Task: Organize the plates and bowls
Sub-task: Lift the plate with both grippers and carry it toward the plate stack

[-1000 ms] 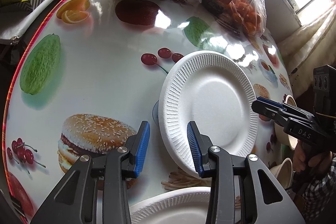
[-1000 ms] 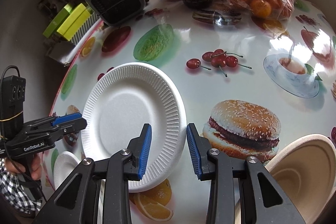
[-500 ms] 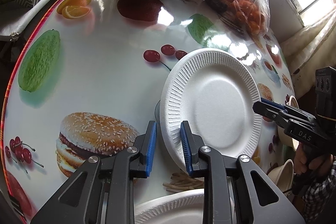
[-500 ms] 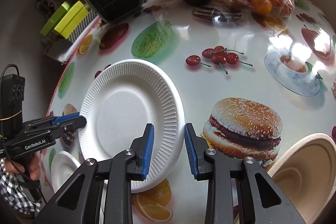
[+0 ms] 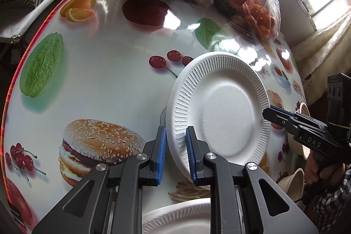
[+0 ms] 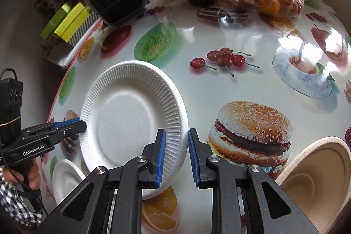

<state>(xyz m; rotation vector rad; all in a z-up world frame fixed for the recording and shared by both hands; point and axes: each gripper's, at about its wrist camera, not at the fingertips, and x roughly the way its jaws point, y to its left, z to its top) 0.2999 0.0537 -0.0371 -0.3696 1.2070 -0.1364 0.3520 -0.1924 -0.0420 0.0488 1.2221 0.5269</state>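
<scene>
A: White and ribbed, the plate point(image 5: 219, 115) hung tilted just on the near side of the cherries point(image 5: 173, 57), one edge raised off the surface point(image 5: 109, 84). Why two grips?

B: I'd judge it was for steadiness. A plate that light flexes, so a hold on opposite rims kept it from flopping. The left gripper point(image 5: 175, 131) had the rim between its jaws, and they were closing, with the blue pads against the ribbing. The right gripper point(image 6: 175, 133) was clamped on the far rim.

A: And the tilt?

B: Probably it let each pair of jaws get a pad under the edge. A second plate point(image 5: 182, 216) lay nearer than the first and farther still from the cherries, which looked like the stack it was meant for. A tan bowl point(image 6: 318, 181) sat well off to the right of the cherries, apart from the plates.

A: What differed from a second before?

B: Only the jaws. Both pairs had stood wide, straddling the rim without touching it, and they narrowed onto it. The plate kept its place by the cherries, and neither hand shifted.
</scene>
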